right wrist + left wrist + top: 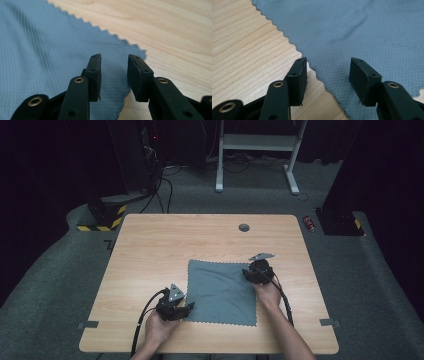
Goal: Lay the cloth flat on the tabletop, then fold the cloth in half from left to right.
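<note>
cloth: grey cloth flat on the table
left tongs: released, straddling its near-left edge
right tongs: released over far-right corner, equally close

We are looking at a grey cloth with a fine, matt diamond weave and a pinked, zigzag edge. It is lying on a tabletop of pale, smooth wood-grain laminate. We are seeing jaws of matt black plastic with brass-coloured rivets.
</note>
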The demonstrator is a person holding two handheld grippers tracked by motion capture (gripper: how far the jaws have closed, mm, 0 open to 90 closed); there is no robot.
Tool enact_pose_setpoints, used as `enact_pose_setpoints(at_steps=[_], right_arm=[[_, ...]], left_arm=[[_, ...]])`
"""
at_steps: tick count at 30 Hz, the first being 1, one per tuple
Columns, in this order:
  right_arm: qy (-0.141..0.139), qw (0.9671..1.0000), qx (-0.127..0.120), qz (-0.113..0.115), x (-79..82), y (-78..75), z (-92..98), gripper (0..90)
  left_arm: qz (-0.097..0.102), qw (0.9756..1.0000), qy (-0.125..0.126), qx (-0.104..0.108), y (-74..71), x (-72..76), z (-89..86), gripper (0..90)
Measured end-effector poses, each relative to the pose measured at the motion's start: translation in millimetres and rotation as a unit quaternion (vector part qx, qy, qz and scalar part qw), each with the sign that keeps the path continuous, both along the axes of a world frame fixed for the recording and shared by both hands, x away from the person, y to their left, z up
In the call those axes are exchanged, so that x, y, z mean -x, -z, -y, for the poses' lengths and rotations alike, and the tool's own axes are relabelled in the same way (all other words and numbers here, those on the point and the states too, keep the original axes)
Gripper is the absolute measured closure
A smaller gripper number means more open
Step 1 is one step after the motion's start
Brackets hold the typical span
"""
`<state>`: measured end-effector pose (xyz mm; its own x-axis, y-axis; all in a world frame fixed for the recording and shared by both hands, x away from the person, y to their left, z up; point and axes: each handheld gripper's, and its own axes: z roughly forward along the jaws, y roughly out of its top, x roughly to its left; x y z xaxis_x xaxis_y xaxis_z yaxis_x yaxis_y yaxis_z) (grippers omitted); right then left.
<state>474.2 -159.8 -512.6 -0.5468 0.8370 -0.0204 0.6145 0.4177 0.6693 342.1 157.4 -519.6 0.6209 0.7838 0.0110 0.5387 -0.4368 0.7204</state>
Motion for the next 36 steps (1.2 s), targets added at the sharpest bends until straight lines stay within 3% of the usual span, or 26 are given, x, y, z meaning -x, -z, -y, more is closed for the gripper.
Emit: enact_pose_setpoints(at_steps=[2, 3, 6, 12, 16, 19, 22, 25, 31, 36], right_arm=[[0.003, 1.0, -0.006, 0.004, 1.1, 1.5, 1.1, 63.4], [0.001, 1.0, -0.006, 0.006, 1.0, 1.7, 1.4, 63.4], [0.0, 1.0, -0.004, 0.005, 1.4, 1.4, 0.7, 63.2], [-0.003, 1.0, -0.003, 0.007, 0.6, 1.7, 1.7, 61.6], [0.0, 1.0, 0.002, 0.006, 0.6, 1.0, 0.8, 60.4], [0.006, 1.0, 0.003, 0.001, 2.0, 0.0, 0.3, 56.4], [-0.001, 1.0, -0.002, -0.005, 5.2, -1.7, -0.2, 54.1], [-0.007, 0.9998, -0.014, 0.01, 16.0, -7.5, -2.3, 54.7], [-0.046, 0.9986, -0.017, 0.019, 39.7, -13.7, -12.9, 60.7], [-0.07, 0.9971, -0.028, 0.005, 52.4, -14.6, -22.7, 57.9]], left_arm=[[-0.002, 1.0, 0.001, -0.008, -1.4, 0.5, -1.1, 50.4], [-0.007, 1.0, -0.001, -0.003, -1.2, 1.5, -1.3, 50.4], [0.002, 0.9999, 0.004, -0.012, -1.2, 7.2, -3.7, 50.3], [-0.003, 1.0, -0.006, 0.002, 0.4, 13.1, -12.3, 47.8], [-0.002, 0.9999, -0.004, -0.01, -1.0, 15.3, -13.6, 46.3], [-0.012, 0.9999, -0.003, 0.005, -0.4, 12.2, -18.7, 41.8], [-0.03, 0.999, -0.015, 0.031, -2.3, 0.2, -22.8, 39.3], [-0.04, 0.9979, -0.017, 0.047, -6.1, -16.5, -20.4, 38.7], [-0.044, 0.9976, -0.031, 0.044, -10.4, -51.1, -14.8, 38.4], [-0.044, 0.9965, -0.048, 0.053, -11.0, -71.4, -16.8, 38.5]])
